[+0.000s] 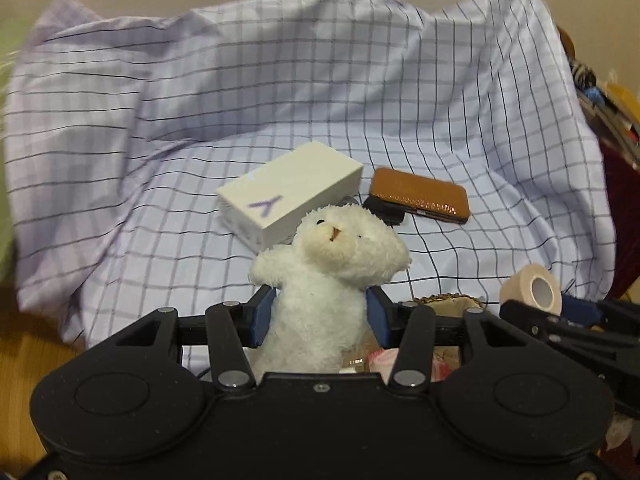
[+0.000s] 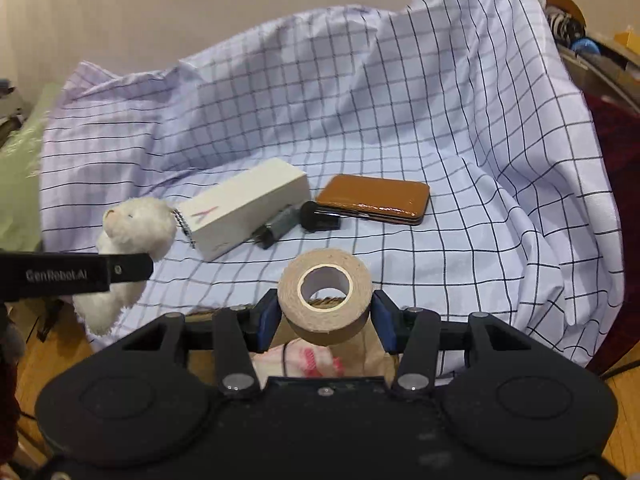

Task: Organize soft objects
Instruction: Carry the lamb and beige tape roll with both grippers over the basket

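Note:
A white plush bear (image 1: 332, 256) sits upright between the blue pads of my left gripper (image 1: 320, 314), which is shut on its body and holds it above the checked cloth (image 1: 240, 100). In the right wrist view the same bear (image 2: 136, 224) hangs at the left in that gripper (image 2: 132, 268). My right gripper (image 2: 326, 320) is shut on a beige roll of soft tape (image 2: 326, 300), hole facing the camera. From the left wrist view this roll (image 1: 532, 288) and the right gripper (image 1: 560, 312) appear at the lower right.
A white box (image 2: 244, 204), a brown flat case (image 2: 376, 198) and small dark items (image 2: 296, 220) lie on the cloth. Under the grippers there is a brown paper bag (image 2: 372, 356) with pink-and-white things inside. Wooden floor (image 1: 24, 360) shows lower left, clutter (image 2: 580, 36) at far right.

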The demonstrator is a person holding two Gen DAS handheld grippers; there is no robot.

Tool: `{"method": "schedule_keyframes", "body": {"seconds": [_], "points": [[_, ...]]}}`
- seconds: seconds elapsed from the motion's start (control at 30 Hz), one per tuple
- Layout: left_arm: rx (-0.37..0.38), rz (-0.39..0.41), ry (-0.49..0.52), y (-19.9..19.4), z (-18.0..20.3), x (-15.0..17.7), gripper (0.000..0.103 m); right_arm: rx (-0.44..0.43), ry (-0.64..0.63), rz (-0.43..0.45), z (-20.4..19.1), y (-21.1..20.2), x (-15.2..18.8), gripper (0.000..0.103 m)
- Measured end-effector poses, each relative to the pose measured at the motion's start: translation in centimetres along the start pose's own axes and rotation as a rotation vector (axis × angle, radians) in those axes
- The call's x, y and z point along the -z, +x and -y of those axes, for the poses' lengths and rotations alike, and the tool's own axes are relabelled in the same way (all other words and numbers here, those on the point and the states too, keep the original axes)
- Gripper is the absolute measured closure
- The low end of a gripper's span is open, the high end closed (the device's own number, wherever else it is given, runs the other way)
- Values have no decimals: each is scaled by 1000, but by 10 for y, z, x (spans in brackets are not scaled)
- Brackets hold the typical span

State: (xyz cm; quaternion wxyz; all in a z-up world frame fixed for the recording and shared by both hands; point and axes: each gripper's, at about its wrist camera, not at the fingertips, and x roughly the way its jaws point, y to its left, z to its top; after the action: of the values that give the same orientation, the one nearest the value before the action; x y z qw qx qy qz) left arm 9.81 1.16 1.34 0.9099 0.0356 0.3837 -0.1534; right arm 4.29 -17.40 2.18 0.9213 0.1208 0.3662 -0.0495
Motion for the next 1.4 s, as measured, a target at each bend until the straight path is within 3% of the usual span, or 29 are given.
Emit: {"method": "schedule_keyframes", "body": {"seconds": [0.37,0.57,0.77,0.9,1.2,1.4], "points": [[-23,107,-55,-76,-1,42,55,-88,-62,114,-15,-77,33,55],[-12,157,-125,-111,-7,68,55,-115,-65,111,-17,-93,41,55],[-132,189,-157,-138,-41,68,55,-117,-58,79,-23,-84,44,55],[-173,168,-162,-125,-48,67,55,-107,-65,40,-27,-75,48,55],[-72,34,-162,-53,-22,68,55,-50,-31,-6,-16,-62,52,55],[-16,-6,-150,-32,-7,69,55,-40,-16,-32,-14,-52,54,55]]}}
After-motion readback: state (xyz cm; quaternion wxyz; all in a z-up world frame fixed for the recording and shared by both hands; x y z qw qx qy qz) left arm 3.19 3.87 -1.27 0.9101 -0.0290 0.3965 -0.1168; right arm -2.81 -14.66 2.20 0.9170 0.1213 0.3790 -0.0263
